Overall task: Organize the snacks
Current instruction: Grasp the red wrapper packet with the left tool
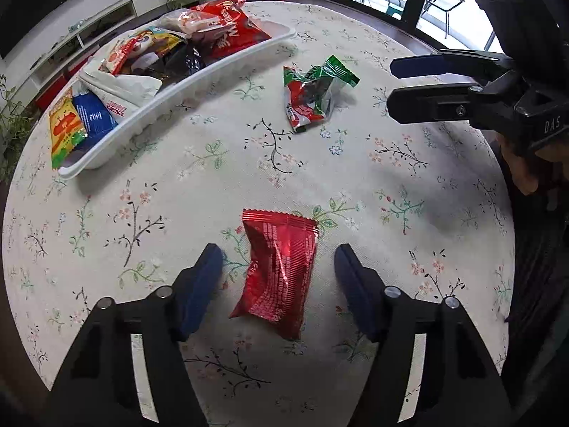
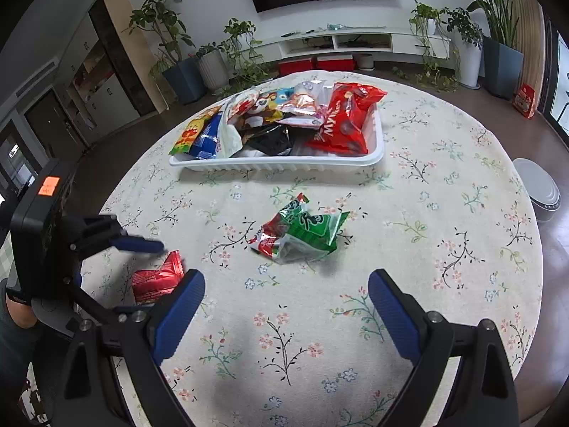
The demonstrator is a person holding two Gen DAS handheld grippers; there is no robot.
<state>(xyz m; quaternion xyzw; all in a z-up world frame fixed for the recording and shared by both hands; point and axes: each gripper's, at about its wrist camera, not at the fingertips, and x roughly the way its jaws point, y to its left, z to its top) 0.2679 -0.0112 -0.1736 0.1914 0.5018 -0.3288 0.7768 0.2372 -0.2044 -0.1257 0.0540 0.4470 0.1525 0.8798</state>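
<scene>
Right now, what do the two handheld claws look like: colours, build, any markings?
Both match: black plastic frames with silver rivets and ribbed blue pads on the fingers. The left claw shows white strips along its arms; seen from the right claw, its body carries an orange sticker. The right one bears white "DAS" lettering on its housing. No cables visible.

Left tool (image 1: 277, 259) and right tool (image 2: 286, 290) down-tilted, jaws apart, gripping nothing.

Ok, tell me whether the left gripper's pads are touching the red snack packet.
Apart. The left wrist view shows the red snack packet between the left gripper pads, with tablecloth visible on both sides.
</scene>
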